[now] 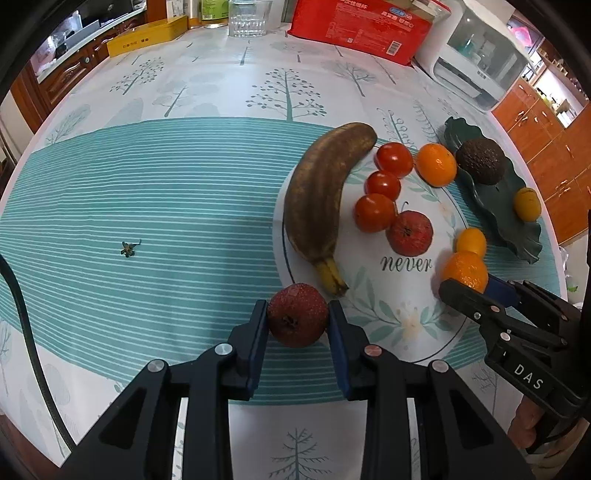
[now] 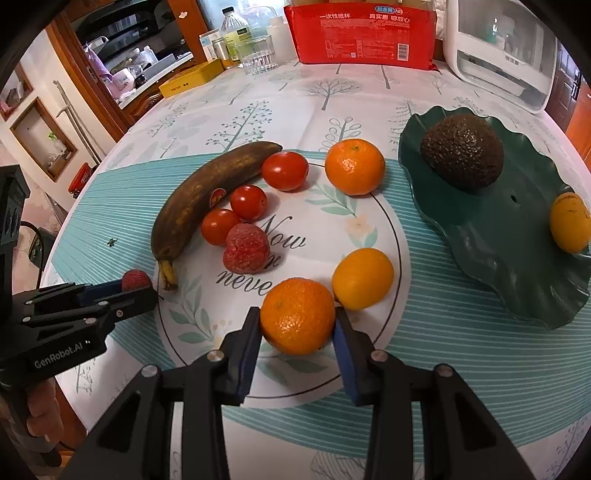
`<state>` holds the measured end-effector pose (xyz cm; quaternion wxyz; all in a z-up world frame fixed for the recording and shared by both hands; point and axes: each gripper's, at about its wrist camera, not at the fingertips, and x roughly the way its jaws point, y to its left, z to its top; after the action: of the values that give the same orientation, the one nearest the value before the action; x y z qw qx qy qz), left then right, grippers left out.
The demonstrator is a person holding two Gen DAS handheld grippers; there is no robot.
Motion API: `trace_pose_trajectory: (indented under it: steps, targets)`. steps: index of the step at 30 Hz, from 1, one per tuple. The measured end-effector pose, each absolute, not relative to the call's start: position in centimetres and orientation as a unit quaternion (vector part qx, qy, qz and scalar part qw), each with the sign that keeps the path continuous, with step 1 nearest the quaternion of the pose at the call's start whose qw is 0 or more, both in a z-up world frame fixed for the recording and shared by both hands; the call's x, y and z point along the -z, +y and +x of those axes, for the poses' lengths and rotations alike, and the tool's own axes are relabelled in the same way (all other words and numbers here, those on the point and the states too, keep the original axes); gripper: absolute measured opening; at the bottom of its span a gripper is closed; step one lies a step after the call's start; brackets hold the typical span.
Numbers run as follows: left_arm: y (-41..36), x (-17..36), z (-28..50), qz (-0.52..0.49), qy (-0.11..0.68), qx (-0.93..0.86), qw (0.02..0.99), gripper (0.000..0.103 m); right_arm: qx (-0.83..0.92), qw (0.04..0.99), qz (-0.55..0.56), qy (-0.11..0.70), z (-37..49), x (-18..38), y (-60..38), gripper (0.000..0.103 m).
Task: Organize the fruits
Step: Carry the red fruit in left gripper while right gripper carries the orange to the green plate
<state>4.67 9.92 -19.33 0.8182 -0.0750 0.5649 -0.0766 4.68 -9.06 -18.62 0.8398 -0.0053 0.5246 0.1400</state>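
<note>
My left gripper is shut on a red lychee near the table's front, left of the printed circle; it also shows in the right wrist view. My right gripper is shut on a mandarin, seen in the left wrist view too. On the cloth lie a brown banana, three tomatoes, a second lychee, another mandarin and a yellow kumquat. A green leaf plate holds an avocado and a kumquat.
At the table's back stand a red paper-cup pack, a glass, a yellow box and a white appliance. A small dry calyx lies on the striped cloth at left.
</note>
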Motion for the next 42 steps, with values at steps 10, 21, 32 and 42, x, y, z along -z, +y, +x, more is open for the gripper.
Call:
trace_pose_trajectory:
  steps: [10,21,32,42]
  targets:
    - [7.8,15.9,4.0,-0.054,0.543,0.085,0.834,0.030,-0.166,0.851,-0.016,0.497,3.2,16.1,-8.5,0.038]
    - [5.1,12.5,4.3,-0.049,0.529,0.097,0.842,0.030,-0.161,0.874,-0.036,0.458,1.8,12.2,-10.3,0.038]
    - [-0.7,8.1,6.4,-0.005,0.489,0.147,0.860,0.030,-0.104,0.900,-0.022,0.422,2.3,8.7,-15.1,0.038]
    - [-6.4,5.1,11.9,0.025,0.463,0.185,0.866,0.030,-0.029,0.914,-0.012,0.404,5.6,6.6,-20.5,0.038]
